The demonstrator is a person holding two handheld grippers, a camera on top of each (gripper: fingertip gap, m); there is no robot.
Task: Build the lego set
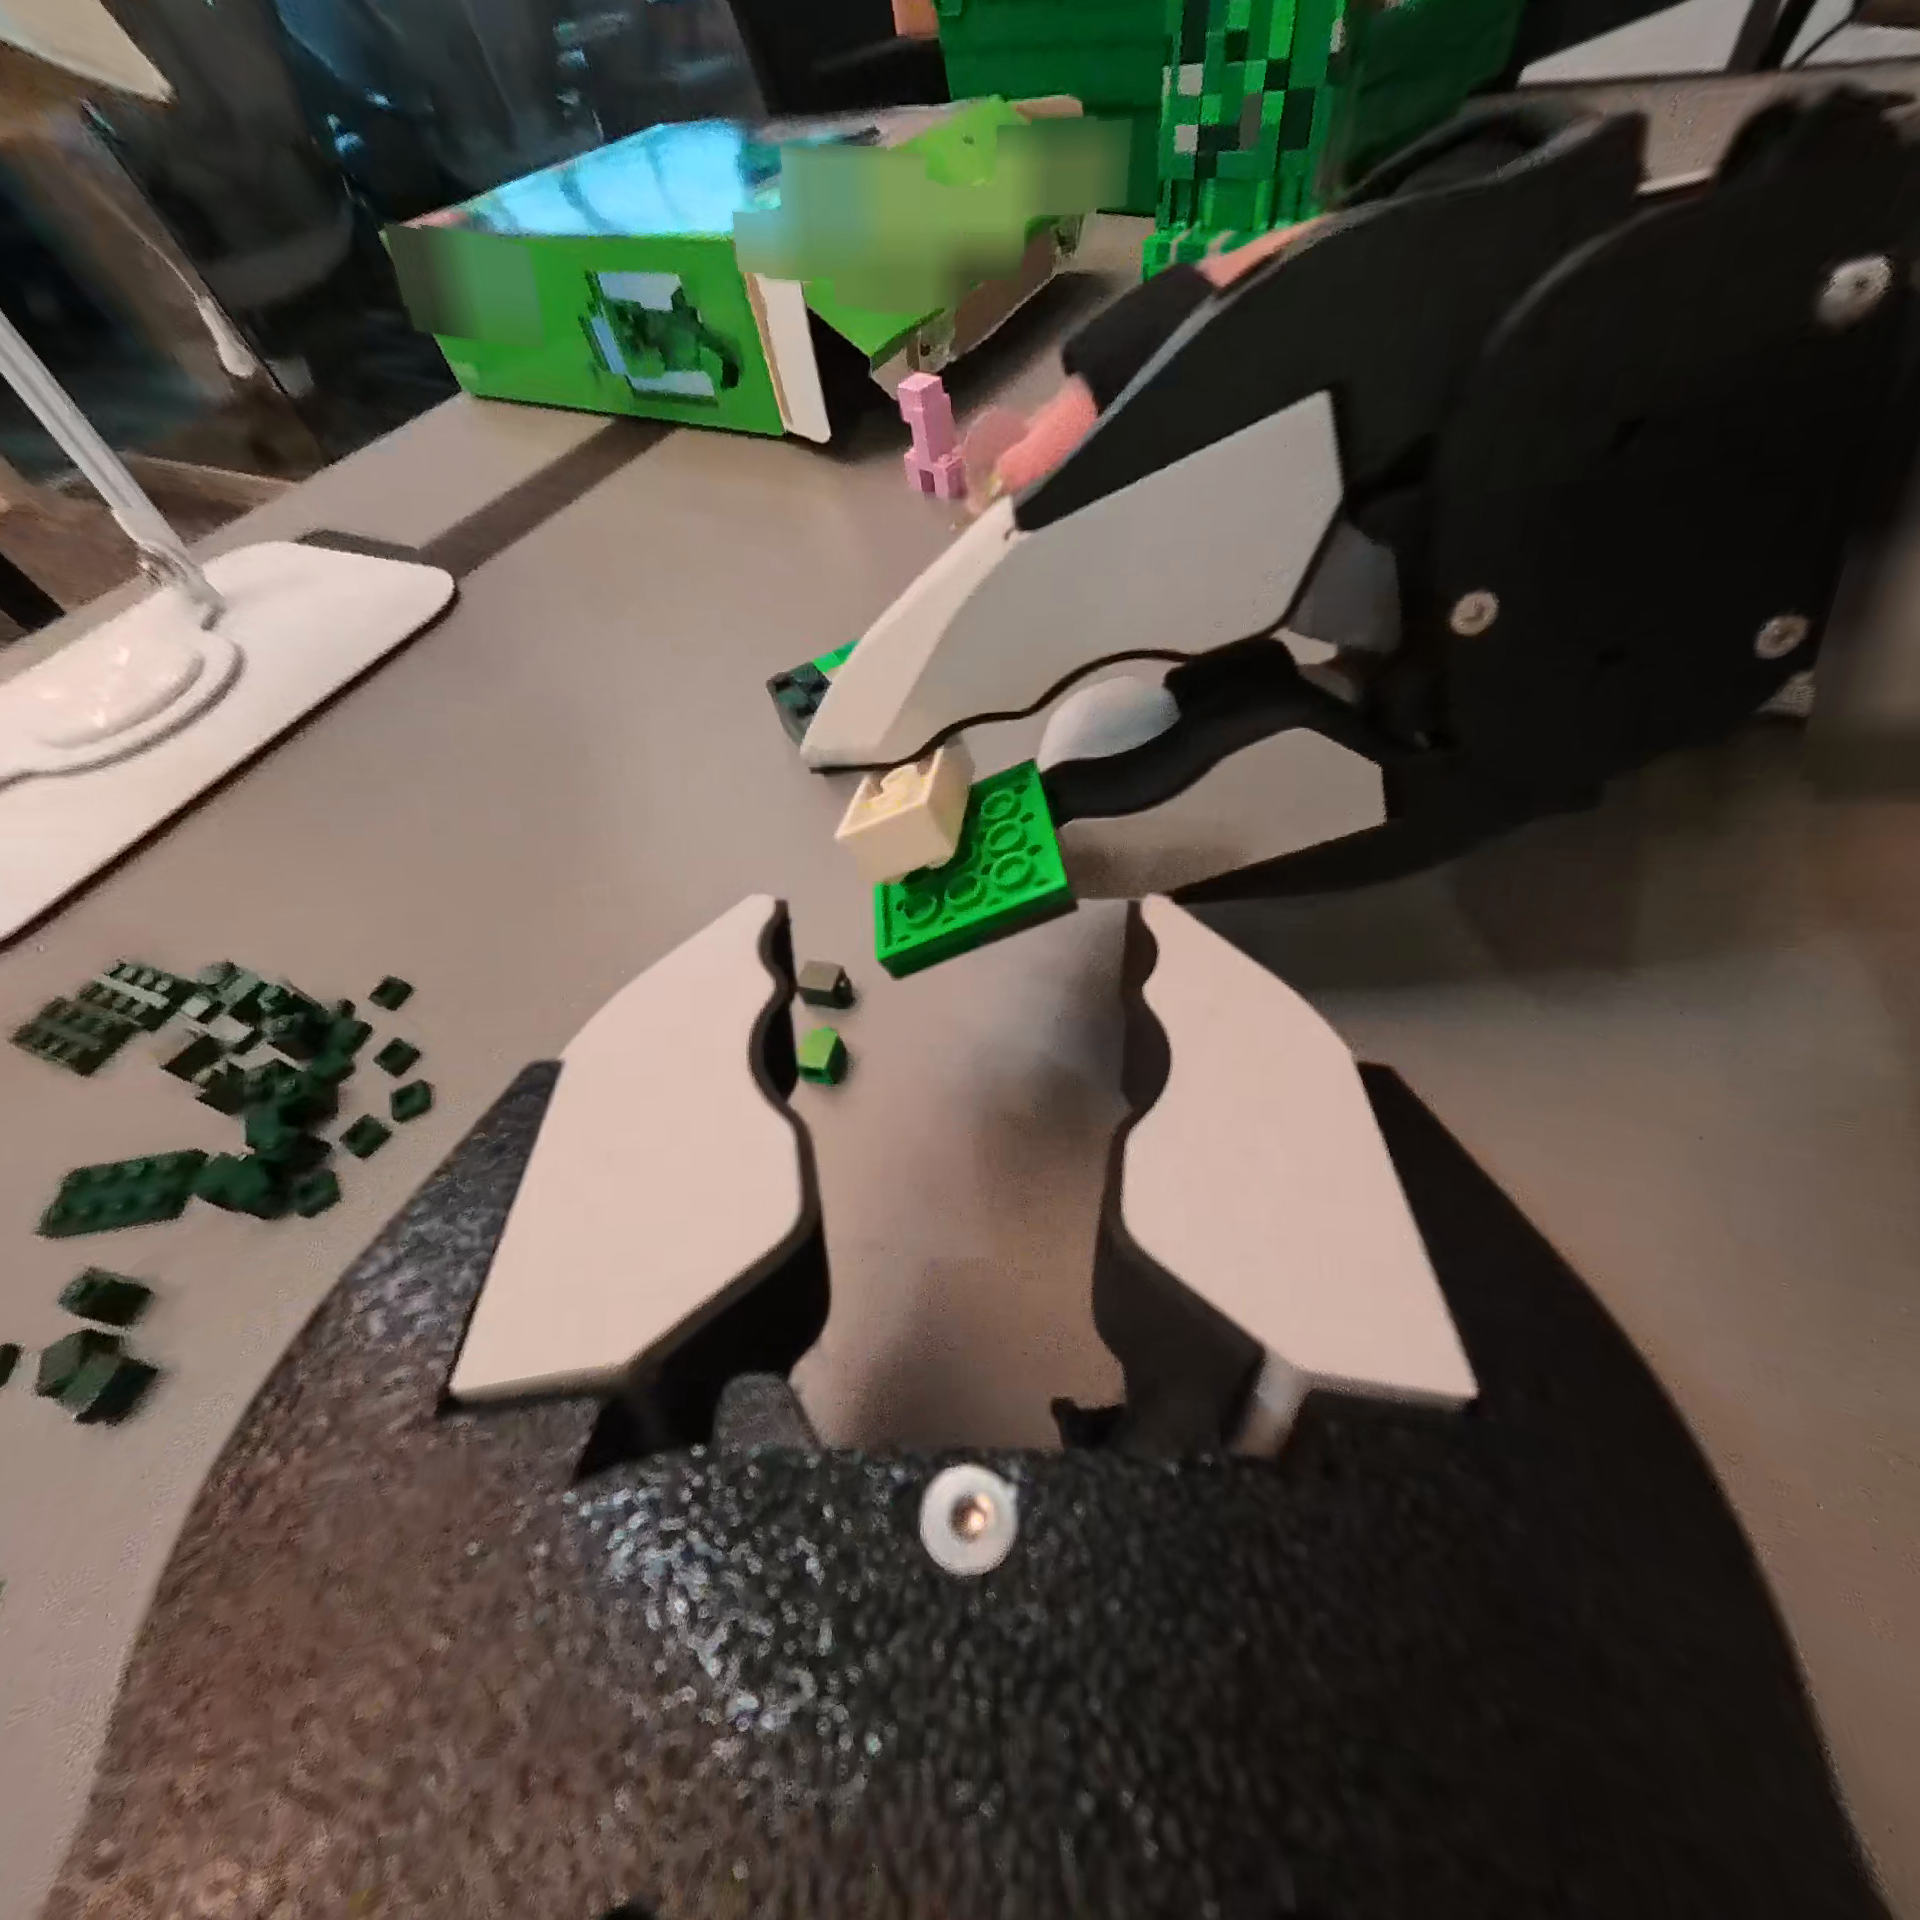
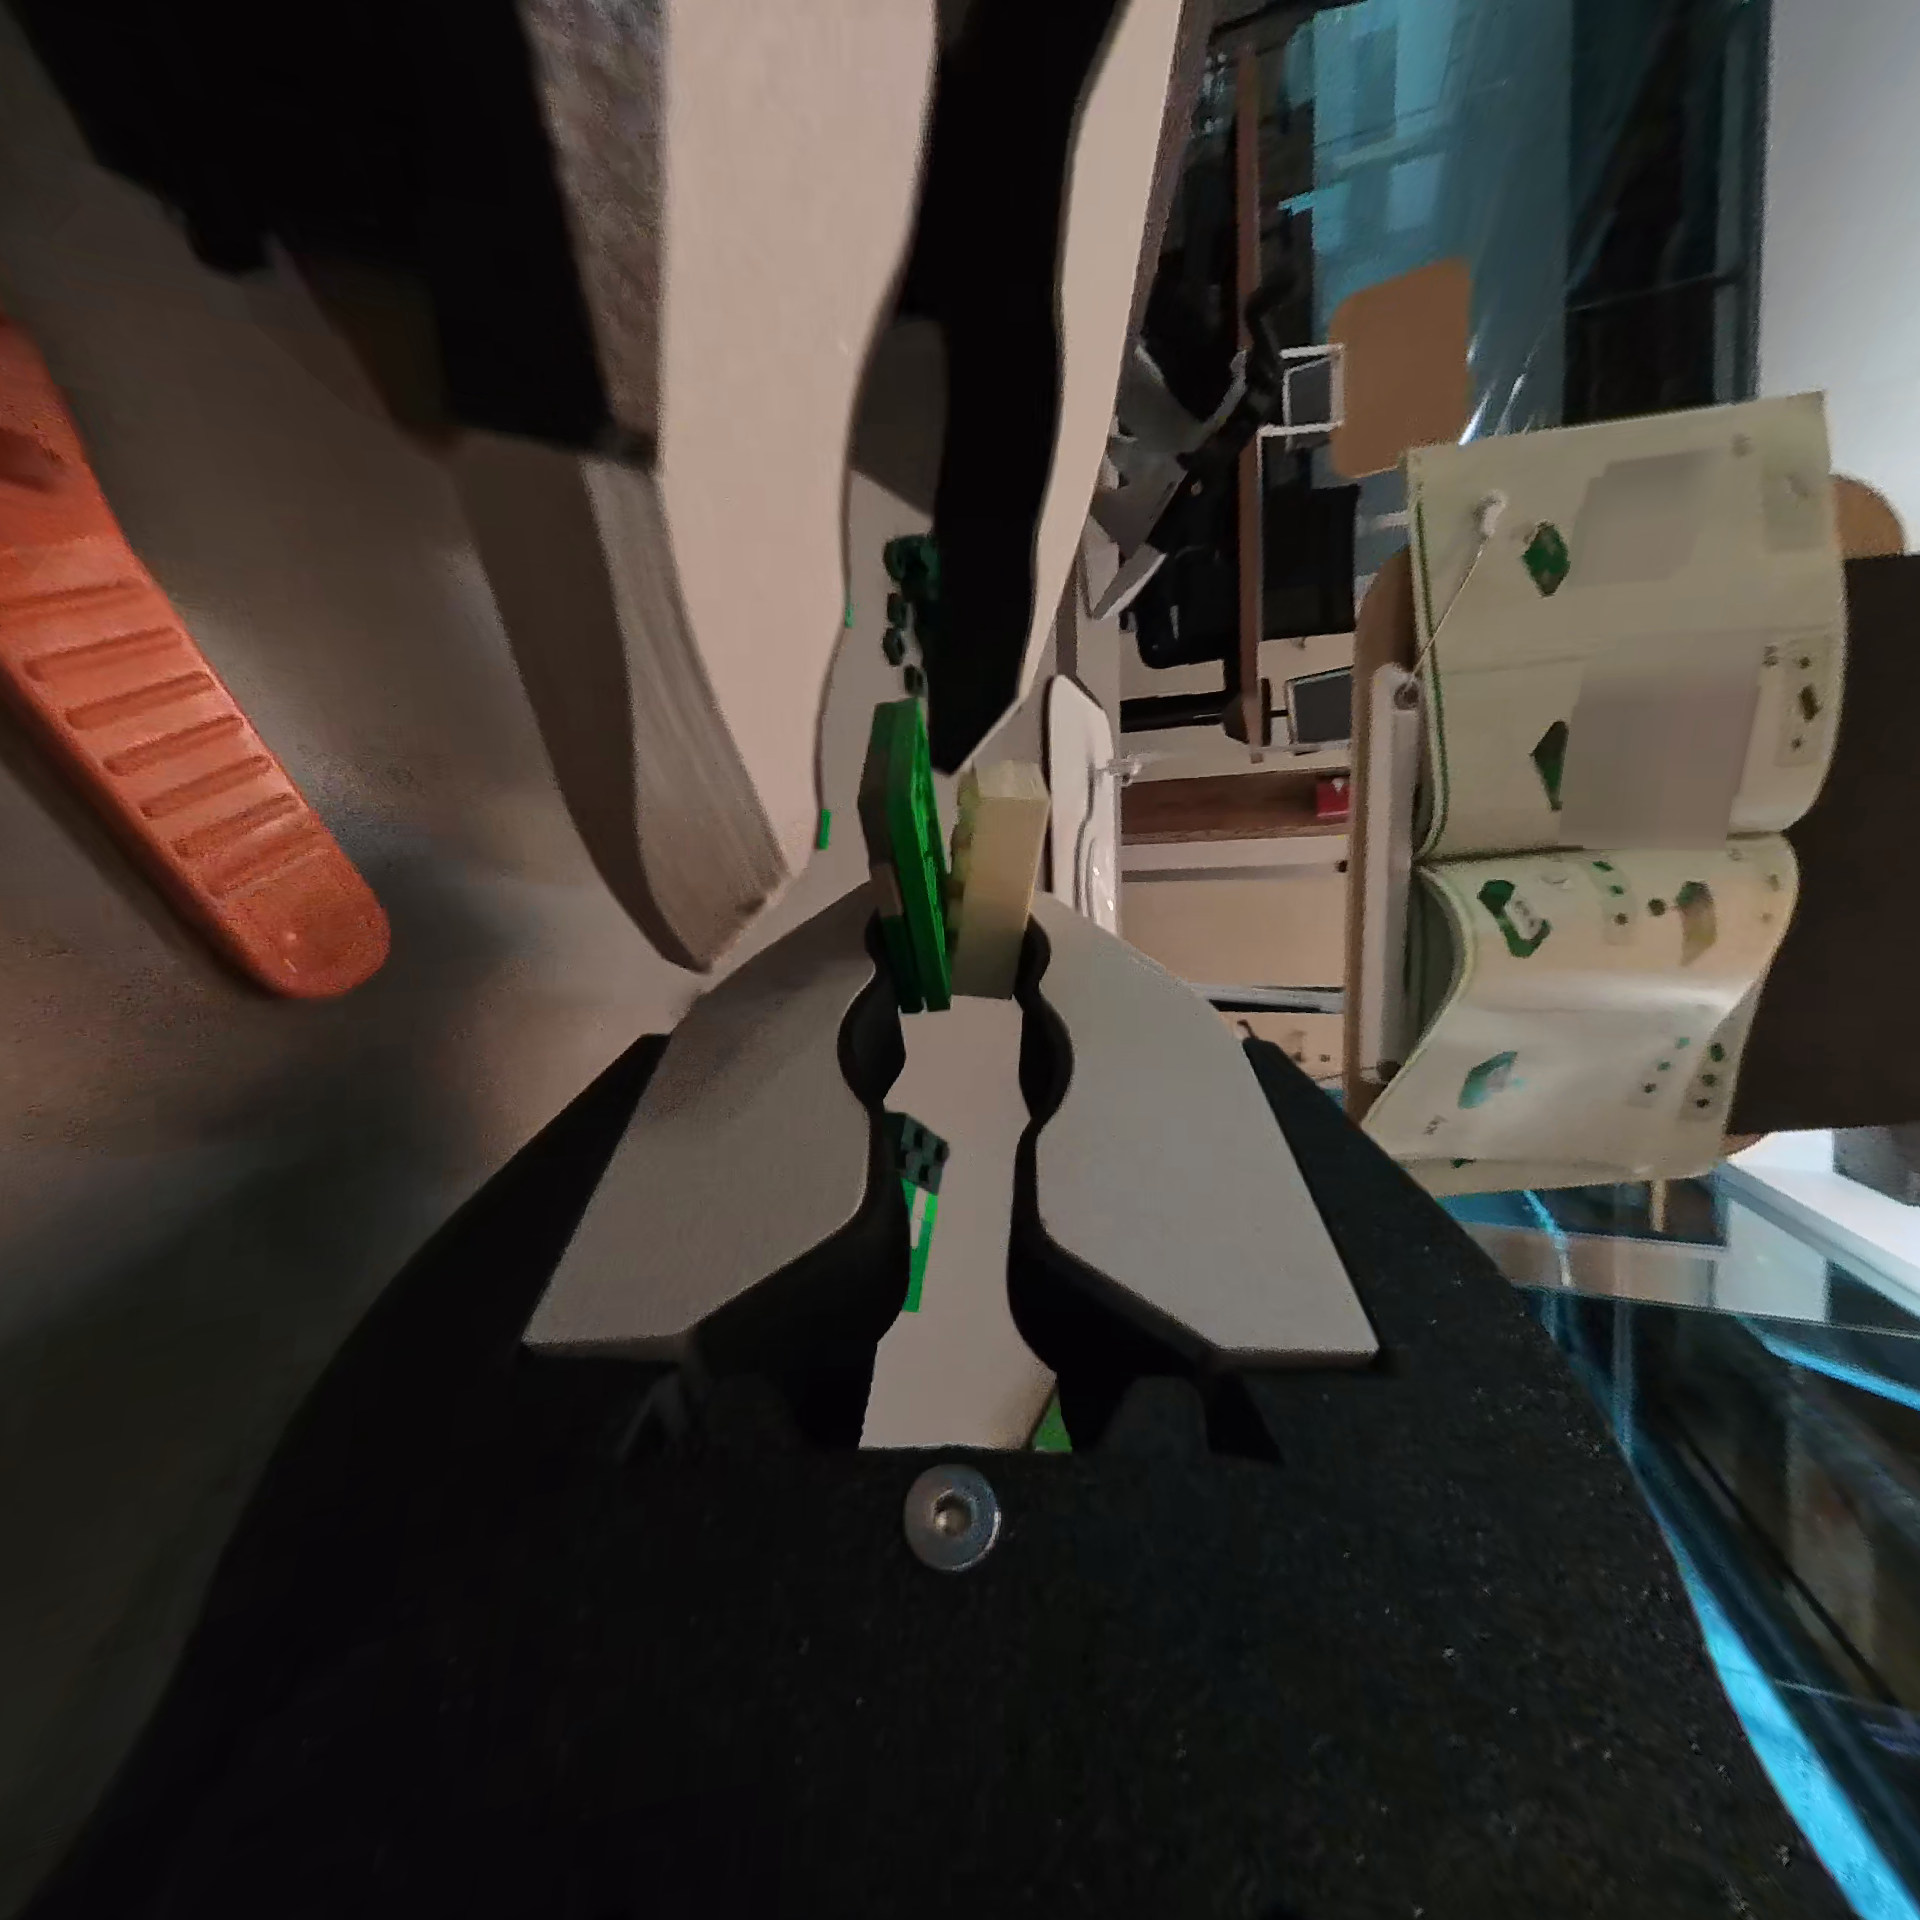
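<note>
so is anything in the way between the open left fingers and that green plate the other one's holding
Nothing visible blocks it. The left gripper is open with bare table between its fingers, and the green plate with the cream brick sits just beyond the tips, clamped by the right gripper. Two tiny loose pieces lie below, by the left finger.

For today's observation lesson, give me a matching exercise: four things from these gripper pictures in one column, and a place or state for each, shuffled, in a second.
Things
1. bright green plate
2. dark green bricks
3. left gripper
4. instruction booklet

Places or states
A. open, holding nothing
B. loose pile on the table, left side of the left wrist view
C. clamped with a cream brick in the right gripper
D. lying open, seen in the right wrist view

Pairs: 1-C, 2-B, 3-A, 4-D
</note>
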